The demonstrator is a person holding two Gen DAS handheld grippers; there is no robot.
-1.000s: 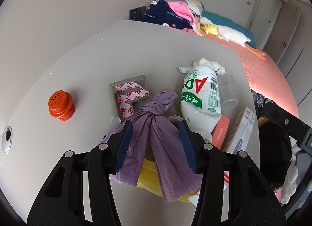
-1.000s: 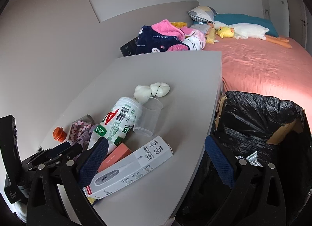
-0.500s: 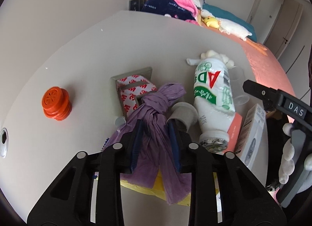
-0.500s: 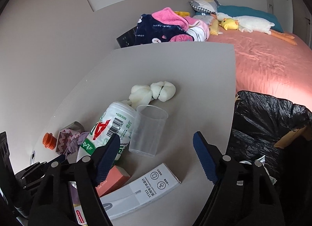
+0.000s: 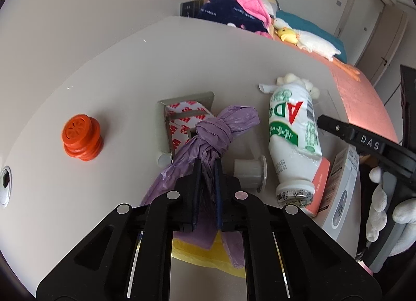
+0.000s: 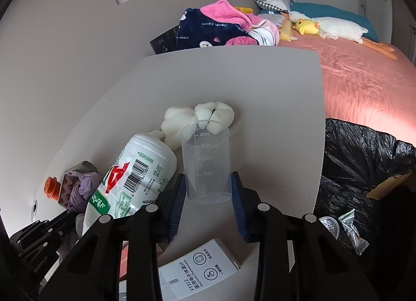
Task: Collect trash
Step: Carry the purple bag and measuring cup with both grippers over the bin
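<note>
My left gripper [image 5: 207,168] is shut on the knotted purple plastic bag [image 5: 221,132], which lies on the grey table [image 5: 117,72] over a yellow sheet [image 5: 202,254]. My right gripper [image 6: 208,186] has its blue pads on both sides of the clear measuring cup [image 6: 206,163], pressing its base. The white AD bottle [image 6: 130,179] lies on its side left of the cup; it also shows in the left wrist view [image 5: 291,134]. The bin with a black bag [image 6: 364,171] stands right of the table.
An orange cap [image 5: 82,138], a 3M tape box [image 5: 184,119], a white spool [image 5: 249,173], crumpled white tissue [image 6: 197,119], a pink box [image 5: 321,186] and a thermometer box [image 6: 200,269] lie on the table. A pink bed [image 6: 364,75] with clothes and a plush duck is behind.
My left gripper closed on the purple bag. My right gripper moved forward over the table and closed around the measuring cup.
</note>
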